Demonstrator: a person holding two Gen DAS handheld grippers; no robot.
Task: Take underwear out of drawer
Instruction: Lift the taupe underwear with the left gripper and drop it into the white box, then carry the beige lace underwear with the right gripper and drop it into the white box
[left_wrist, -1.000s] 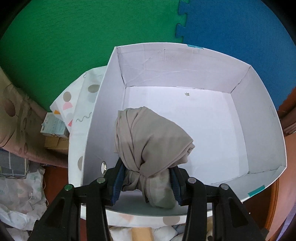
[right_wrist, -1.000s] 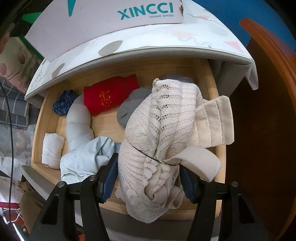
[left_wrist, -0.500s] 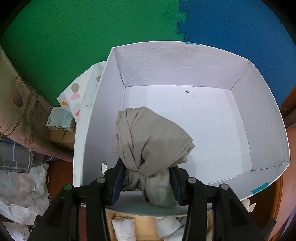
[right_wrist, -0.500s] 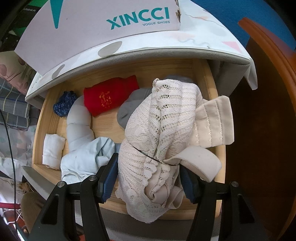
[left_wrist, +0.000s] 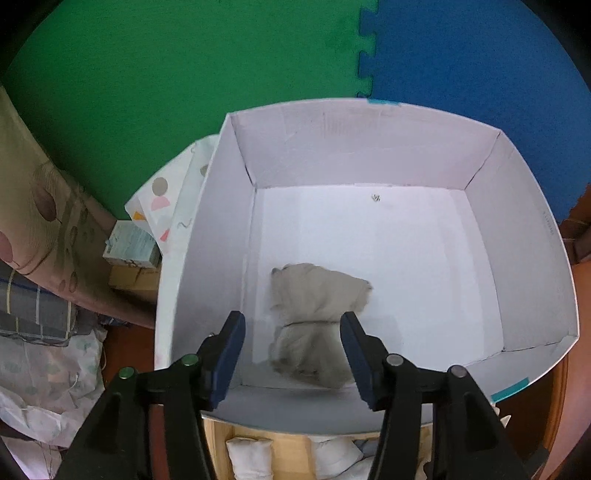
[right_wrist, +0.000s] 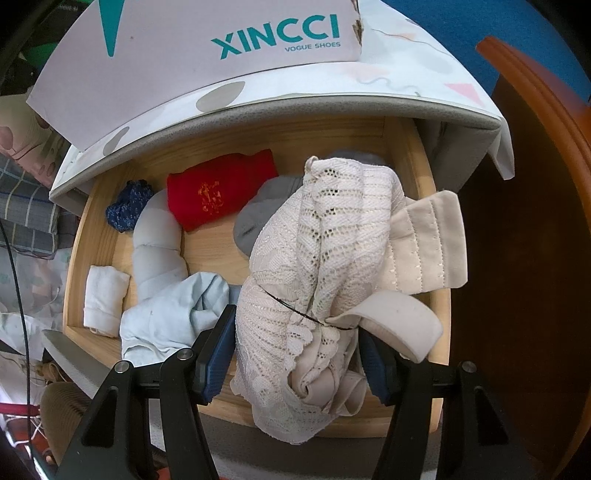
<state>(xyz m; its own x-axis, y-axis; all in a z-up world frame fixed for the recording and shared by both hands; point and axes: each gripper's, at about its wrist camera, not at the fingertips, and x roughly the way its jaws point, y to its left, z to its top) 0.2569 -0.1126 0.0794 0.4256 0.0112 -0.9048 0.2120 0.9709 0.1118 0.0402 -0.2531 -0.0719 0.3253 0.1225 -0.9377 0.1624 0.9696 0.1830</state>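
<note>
Left gripper (left_wrist: 291, 354): jaws opening, pads clear on both sides of the taupe bundle (left_wrist: 314, 317), which now lies below and just beyond the fingertips on the floor of the white box (left_wrist: 369, 158), close to the box's near-left corner; blur at its edges suggests it may not have settled, though this view is too soft to be sure. Nothing is held on this side. Past the box, a patterned cloth (left_wrist: 162, 199) and a small carton (left_wrist: 133, 245) sit off to the left of the jaws, with the green mat (left_wrist: 166, 74) and blue mat (left_wrist: 480, 66) furthest out. Right gripper (right_wrist: 295, 354): jaws part-closed and pressing from both sides on the cream lace underwear (right_wrist: 325, 266), a thick wad tied by a thin dark band, padded strap ends sticking out to the right of the jaws. It hangs over the front of the wooden drawer (right_wrist: 424, 177), so it is lifted but not yet clear of it. Behind the jaws in the drawer: pale blue garment (right_wrist: 166, 317) and white roll (right_wrist: 105, 295) to the left, then a grey piece (right_wrist: 258, 218), the red garment (right_wrist: 221, 188), and a dark blue knit (right_wrist: 129, 205) near the back. Risks: the loose strap ends or trailing lace hem could snag the drawer front on the way out; the grip is on the wad's lower end only, so a quick swing could let it slip; the box sits above the drawer's back, so a low carry path could knock its wall.
</note>
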